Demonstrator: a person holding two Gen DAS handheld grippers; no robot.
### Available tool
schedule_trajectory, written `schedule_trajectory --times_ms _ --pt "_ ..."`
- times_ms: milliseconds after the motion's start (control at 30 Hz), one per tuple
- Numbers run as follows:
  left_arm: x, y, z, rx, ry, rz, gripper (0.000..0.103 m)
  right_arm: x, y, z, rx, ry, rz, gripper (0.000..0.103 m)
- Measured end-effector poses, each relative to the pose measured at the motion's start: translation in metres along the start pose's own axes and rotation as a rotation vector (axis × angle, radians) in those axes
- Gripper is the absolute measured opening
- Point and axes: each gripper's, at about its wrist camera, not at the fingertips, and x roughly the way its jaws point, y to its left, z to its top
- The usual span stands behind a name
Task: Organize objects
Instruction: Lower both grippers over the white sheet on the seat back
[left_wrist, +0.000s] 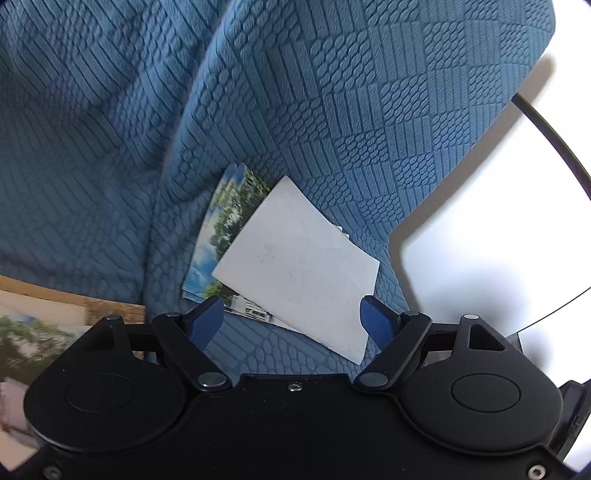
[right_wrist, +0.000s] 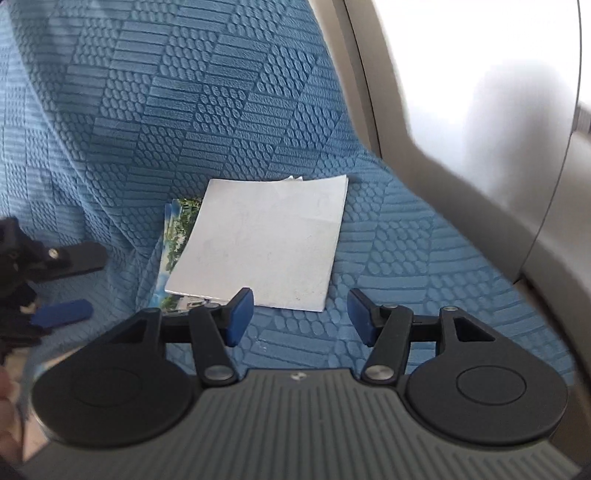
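1. White card stock faces me: the white card (left_wrist: 295, 266) lies blank side up on the blue textured cover (left_wrist: 332, 110), on top of a printed photo (left_wrist: 225, 229) whose trees and sky show at its left edge.
2. This small stack lies just ahead of my left gripper (left_wrist: 291, 317), and its near corner comes in between the two blue pads. In that view the long axis of the card runs diagonally, from upper left to lower right.
3. My left fingers stand wide apart and press on nothing.
4. My right gripper (right_wrist: 299, 314) also has its fingers apart, with nothing between them. The stack lies ahead of it and a little to the left, its near edge almost square to the fingers.
5. I judge that the left hand is nearer, because the card already enters its gap.
6. Only the right view shows my left gripper beside the stack. Only the left view shows another photo (left_wrist: 40, 332) on a wooden surface (left_wrist: 110, 306) at lower left.
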Motion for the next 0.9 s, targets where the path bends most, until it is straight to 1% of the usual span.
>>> schedule_trajectory --times_ms 100,233,333,433,533,700,800,900 --pt "0.019 0.004 0.004 -0.031 0.024 -0.023 0.076 0.012 -0.011 0.005 0.078 0.031 0.044 0.059" --pt "0.041 0.006 0.009 -0.028 0.036 -0.009 0.075 0.023 -0.024 0.011 0.193 0.054 0.109 0.059" --pt "0.055 0.007 0.013 -0.026 0.048 -0.005 0.075 0.034 -0.031 0.013 0.252 0.087 0.126 0.060" --pt "0.068 0.008 0.016 -0.023 0.064 0.011 0.070 0.041 -0.033 0.014 0.272 0.105 0.124 0.059" --pt "0.079 0.009 0.015 -0.024 0.081 0.016 0.068 0.047 -0.037 0.014 0.302 0.129 0.123 0.055" --pt "0.092 0.009 0.012 -0.008 0.119 0.046 0.065 0.051 -0.037 0.016 0.318 0.121 0.129 0.054" --pt "0.095 0.009 0.013 -0.012 0.115 0.035 0.065 0.054 -0.041 0.016 0.378 0.136 0.190 0.056" --pt "0.095 0.011 0.015 -0.027 0.119 0.027 0.065 0.055 -0.041 0.016 0.412 0.124 0.261 0.056"
